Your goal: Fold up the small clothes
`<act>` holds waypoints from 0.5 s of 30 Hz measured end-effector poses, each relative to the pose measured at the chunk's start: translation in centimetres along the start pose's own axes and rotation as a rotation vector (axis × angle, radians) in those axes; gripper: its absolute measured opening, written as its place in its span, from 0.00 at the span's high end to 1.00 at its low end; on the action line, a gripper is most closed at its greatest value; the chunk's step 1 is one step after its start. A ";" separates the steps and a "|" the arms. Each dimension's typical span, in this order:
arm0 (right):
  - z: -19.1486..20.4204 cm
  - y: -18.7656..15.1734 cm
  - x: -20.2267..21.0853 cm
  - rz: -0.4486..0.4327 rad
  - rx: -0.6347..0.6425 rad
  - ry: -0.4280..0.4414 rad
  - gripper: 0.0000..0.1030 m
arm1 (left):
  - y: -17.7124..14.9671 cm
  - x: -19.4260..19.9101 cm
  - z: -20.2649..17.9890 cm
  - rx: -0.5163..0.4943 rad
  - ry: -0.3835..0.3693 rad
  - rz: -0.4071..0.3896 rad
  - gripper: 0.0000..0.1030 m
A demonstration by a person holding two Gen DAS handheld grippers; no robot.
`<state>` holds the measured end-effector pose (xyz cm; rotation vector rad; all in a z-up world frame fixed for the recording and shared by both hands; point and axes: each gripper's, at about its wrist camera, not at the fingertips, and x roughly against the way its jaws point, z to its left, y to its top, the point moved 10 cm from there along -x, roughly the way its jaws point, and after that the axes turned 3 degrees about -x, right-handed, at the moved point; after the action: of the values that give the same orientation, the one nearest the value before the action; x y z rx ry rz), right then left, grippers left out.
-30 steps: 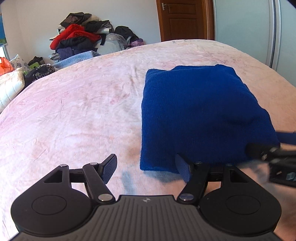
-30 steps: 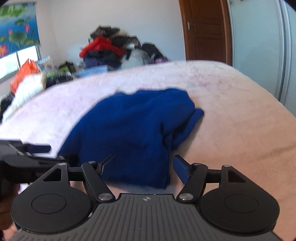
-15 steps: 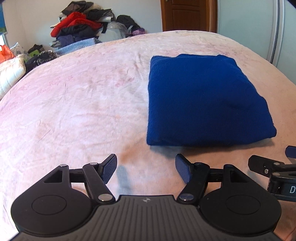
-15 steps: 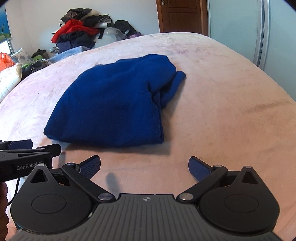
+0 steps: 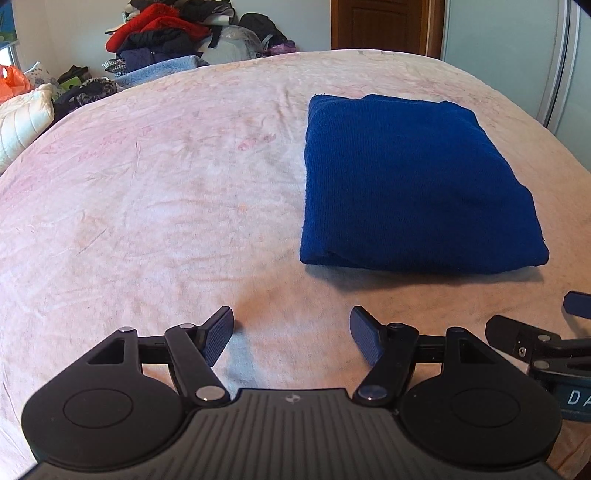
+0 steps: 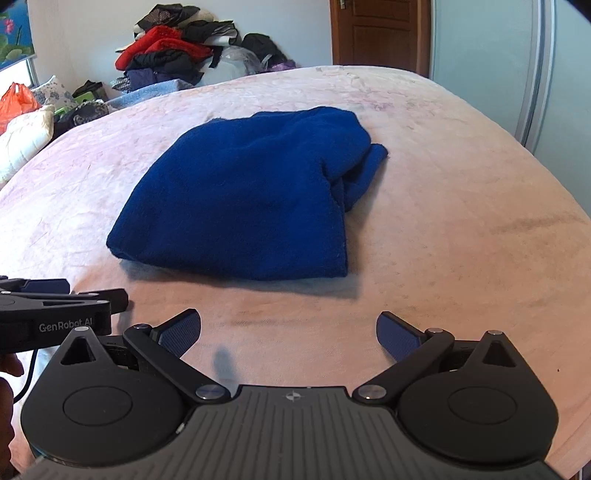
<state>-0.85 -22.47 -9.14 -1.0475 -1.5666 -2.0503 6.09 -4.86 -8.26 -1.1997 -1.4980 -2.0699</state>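
One blue garment [image 5: 413, 184] lies folded on the one bed [image 5: 166, 192], alone on its cover. Two grippers hang over the bed's near edge, the left gripper [image 5: 291, 338] and the right gripper [image 6: 288, 332], each with two blue-padded fingers spread apart, four fingers in all. Beyond the bed's far side stands one heap of clothes [image 6: 173, 51]; its pieces are too tangled to count. Left of the bed sit one orange bag [image 6: 18, 99] and one white pillow [image 6: 24, 138]. Behind the bed is one wooden door [image 6: 376, 33].

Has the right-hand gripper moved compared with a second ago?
Yes. The right gripper has backed away from the blue garment: bare bedspread now separates them, and its fingers are open.
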 end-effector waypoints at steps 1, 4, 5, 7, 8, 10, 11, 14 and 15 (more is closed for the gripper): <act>0.0 0.0 0.0 0.001 -0.006 0.005 0.01 | 0.0 0.0 0.0 0.003 0.002 -0.001 0.33; -0.3 0.0 0.1 -0.002 -0.013 -0.008 0.01 | 0.0 0.0 0.1 0.001 0.014 -0.004 0.32; -0.4 0.0 0.1 -0.003 -0.014 -0.015 0.01 | -0.1 0.0 0.1 0.001 0.018 -0.004 0.32; -0.5 -0.1 0.1 -0.002 -0.018 -0.017 0.01 | -0.1 0.0 0.2 0.003 0.025 -0.006 0.27; -0.5 -0.1 0.1 0.000 -0.019 -0.015 0.01 | -0.1 0.1 0.2 0.004 0.026 -0.010 0.26; -0.6 -0.2 0.0 0.001 -0.018 -0.016 0.01 | -0.1 0.1 0.3 0.006 0.024 -0.010 0.26; -0.6 -0.2 0.0 0.001 -0.016 -0.016 0.01 | -0.1 0.1 0.3 0.008 0.022 -0.010 0.26; -0.6 -0.2 0.0 0.002 -0.016 -0.016 0.01 | -0.1 0.2 0.3 0.011 0.022 -0.016 0.26; -0.5 -0.2 0.0 0.002 -0.017 -0.015 0.01 | -0.2 0.2 0.3 0.009 0.025 -0.014 0.26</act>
<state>-1.19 -22.91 -9.32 -1.0726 -1.5572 -2.0620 6.01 -4.50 -8.22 -1.1583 -1.5072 -2.0772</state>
